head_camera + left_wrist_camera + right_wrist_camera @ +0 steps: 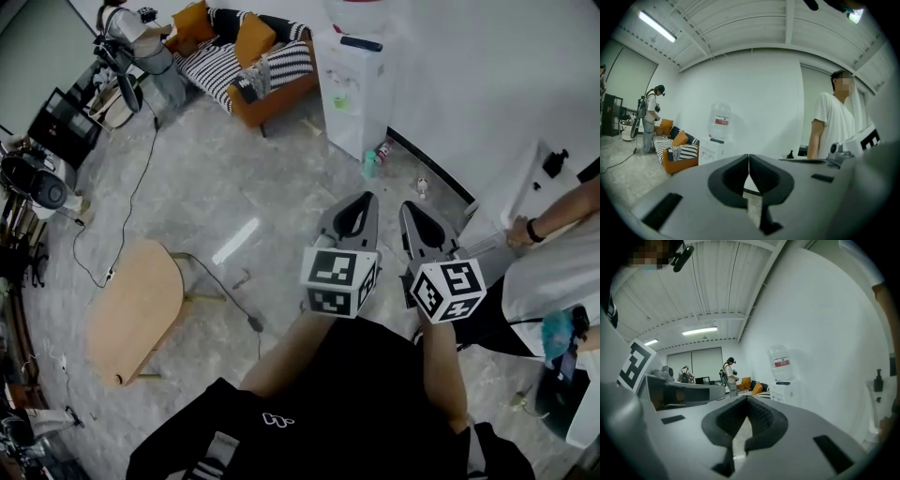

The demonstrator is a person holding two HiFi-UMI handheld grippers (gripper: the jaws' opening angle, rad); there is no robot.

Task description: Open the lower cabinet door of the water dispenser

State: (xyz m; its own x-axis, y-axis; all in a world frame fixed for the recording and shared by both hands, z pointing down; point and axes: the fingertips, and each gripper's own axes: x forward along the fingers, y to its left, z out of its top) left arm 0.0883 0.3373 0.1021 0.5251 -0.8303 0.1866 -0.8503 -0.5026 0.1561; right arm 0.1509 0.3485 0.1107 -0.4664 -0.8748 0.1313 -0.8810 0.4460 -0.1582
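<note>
The white water dispenser point(353, 89) stands against the far wall, with a bottle on top; its lower cabinet front faces me and looks closed. It also shows in the left gripper view as the water dispenser point(714, 147) and in the right gripper view as the water dispenser point(784, 389), both far off. My left gripper point(367, 197) and right gripper point(406, 205) are side by side in mid-air, well short of the dispenser. The left gripper point(748, 156) is shut with nothing between its jaws. The right gripper point(747, 398) is likewise shut and empty.
An orange sofa point(246, 58) with striped cushions sits left of the dispenser. A wooden stool point(136, 310) and a floor cable point(131, 202) lie to my left. A person in white point(553, 272) stands at my right by a white counter point(530, 183). Bottles point(372, 161) stand at the dispenser's foot.
</note>
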